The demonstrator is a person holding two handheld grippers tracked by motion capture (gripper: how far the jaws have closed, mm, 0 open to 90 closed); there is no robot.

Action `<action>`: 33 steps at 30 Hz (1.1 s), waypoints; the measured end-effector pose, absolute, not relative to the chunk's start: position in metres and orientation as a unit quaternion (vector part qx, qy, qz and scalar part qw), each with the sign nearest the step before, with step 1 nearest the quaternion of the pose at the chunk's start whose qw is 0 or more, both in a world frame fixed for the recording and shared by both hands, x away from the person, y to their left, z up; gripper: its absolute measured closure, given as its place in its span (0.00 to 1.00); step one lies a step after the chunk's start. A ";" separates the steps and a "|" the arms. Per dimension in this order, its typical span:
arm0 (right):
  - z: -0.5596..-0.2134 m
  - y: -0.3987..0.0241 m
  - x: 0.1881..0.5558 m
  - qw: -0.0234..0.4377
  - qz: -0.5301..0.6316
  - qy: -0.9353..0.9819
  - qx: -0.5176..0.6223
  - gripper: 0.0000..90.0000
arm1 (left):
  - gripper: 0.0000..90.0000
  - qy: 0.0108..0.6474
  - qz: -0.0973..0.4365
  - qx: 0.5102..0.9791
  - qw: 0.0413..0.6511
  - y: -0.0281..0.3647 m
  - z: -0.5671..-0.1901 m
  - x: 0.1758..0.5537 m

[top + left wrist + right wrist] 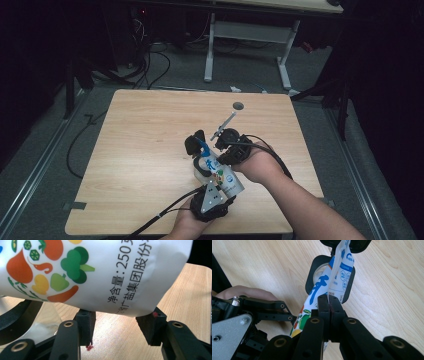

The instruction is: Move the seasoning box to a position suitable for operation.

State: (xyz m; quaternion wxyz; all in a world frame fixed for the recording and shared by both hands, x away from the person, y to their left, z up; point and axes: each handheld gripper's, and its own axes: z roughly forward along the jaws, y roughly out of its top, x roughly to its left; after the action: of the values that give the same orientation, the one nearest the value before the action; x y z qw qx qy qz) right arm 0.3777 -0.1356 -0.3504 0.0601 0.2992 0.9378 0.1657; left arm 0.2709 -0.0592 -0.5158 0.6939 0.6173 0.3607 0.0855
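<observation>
A white salt bag [222, 176] printed with vegetables hangs slanted above the wooden table [145, 150]. My left gripper [220, 187] grips its lower end; in the left gripper view both pads [86, 323] press the bag [100, 272] from either side. My right gripper [216, 152] is shut on the bag's top edge; its pads [324, 305] pinch the film of the bag [337, 272] there. The top corner of the bag points at a black-rimmed clear container [318, 272] with its black lid [193, 144] swung open.
A round grey hole [238, 106] sits near the table's far edge. A thin rod [223, 125] sticks up from the right gripper. Cables trail off the near edge from the left gripper. Beyond the table are a floor with cables and a desk frame [247, 35].
</observation>
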 end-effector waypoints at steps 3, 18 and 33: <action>-0.350 -0.135 0.378 0.062 0.164 0.938 0.298 1.00 | 0.57 0.359 0.086 0.617 0.695 -0.060 -0.515 0.270; -0.349 -0.133 0.378 0.064 0.167 0.939 0.295 1.00 | 0.58 0.355 0.091 0.616 0.697 -0.061 -0.515 0.269; -0.346 -0.132 0.379 0.066 0.165 0.940 0.291 1.00 | 0.58 0.356 0.094 0.612 0.700 -0.061 -0.513 0.270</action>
State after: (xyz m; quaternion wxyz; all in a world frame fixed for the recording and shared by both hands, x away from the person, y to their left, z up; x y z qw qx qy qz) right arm 0.3789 -0.1315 -0.3465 0.0657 0.2914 0.9401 0.1645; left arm 0.2699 -0.0613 -0.5130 0.6997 0.6121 0.3564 0.0935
